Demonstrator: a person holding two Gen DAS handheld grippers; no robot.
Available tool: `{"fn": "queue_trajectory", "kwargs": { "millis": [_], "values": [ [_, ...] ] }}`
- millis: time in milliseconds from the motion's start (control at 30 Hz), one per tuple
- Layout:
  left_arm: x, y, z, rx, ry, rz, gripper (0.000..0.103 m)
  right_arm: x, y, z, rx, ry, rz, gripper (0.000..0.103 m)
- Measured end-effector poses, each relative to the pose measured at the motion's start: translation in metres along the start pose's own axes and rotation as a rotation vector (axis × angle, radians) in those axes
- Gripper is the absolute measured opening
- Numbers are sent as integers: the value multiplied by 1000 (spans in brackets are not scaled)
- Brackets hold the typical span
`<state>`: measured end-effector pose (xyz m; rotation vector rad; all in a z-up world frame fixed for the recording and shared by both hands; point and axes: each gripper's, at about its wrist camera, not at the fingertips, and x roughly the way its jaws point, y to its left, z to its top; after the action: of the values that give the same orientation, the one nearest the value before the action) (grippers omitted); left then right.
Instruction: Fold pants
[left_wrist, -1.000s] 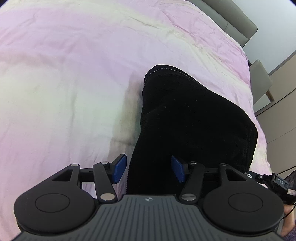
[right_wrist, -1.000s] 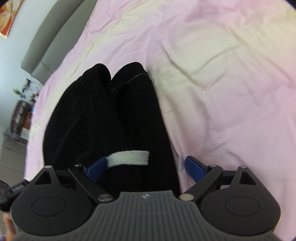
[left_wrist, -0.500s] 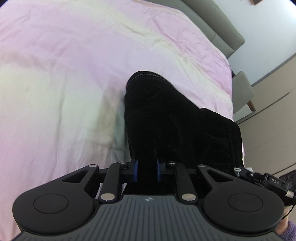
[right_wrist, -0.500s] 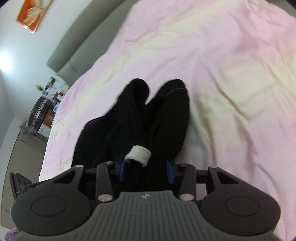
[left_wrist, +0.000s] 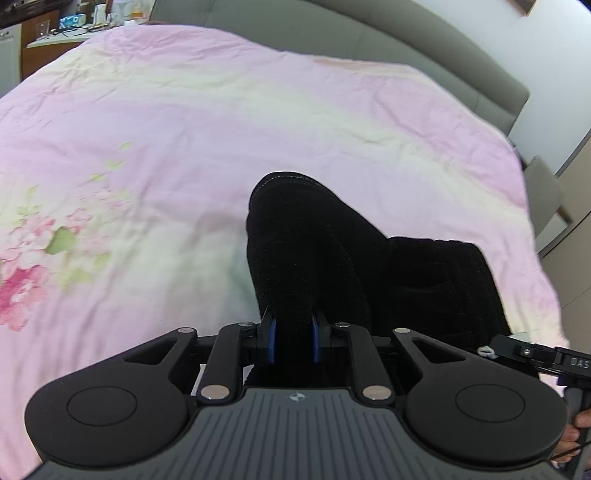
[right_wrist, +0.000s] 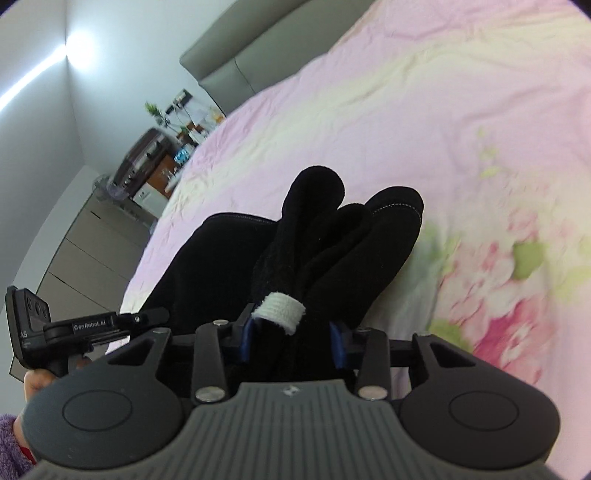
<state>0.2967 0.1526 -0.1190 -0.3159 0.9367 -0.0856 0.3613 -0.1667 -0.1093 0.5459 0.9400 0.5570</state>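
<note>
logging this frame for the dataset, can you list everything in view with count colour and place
pants: 1, black, bunched on the bed, pinched by both grippers
white loop: 1, white, on the pants at the right gripper
bedspread: 1, pink and cream with flower print, covering the bed
headboard: 1, grey, far edge of bed
cabinets: grey, beside the bed
clutter: mixed, too small to tell, on the cabinet top
left gripper: 1, black, blue pads, jaws shut on pants
right gripper: 1, black, blue pads, jaws shut on pants
</note>
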Motion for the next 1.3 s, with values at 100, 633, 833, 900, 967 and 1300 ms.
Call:
{"fn": "queue_trajectory", "kwargs": {
  "millis": [100,633,833,900,967,1300],
  "values": [
    [12,7,-10,23,24,35,20,11,7,-13,-36,26,-66,37],
    [-79,-64,-54,355,-150,367,68,-51,65,-57,-342,-11,-379,74],
    [-130,-98,-100,343,-242,353,71,-96,106,-105,-448,-115,-387,76],
    [-146,-106,-111,318,-267,345,74,-112,119,-120,-468,-152,-383,76],
    [-159,-112,-121,295,-291,336,77,-127,129,-137,-483,-187,-382,78],
    [-176,-122,-165,244,-279,340,80,-163,148,-192,-513,-225,-351,78]
  ]
}}
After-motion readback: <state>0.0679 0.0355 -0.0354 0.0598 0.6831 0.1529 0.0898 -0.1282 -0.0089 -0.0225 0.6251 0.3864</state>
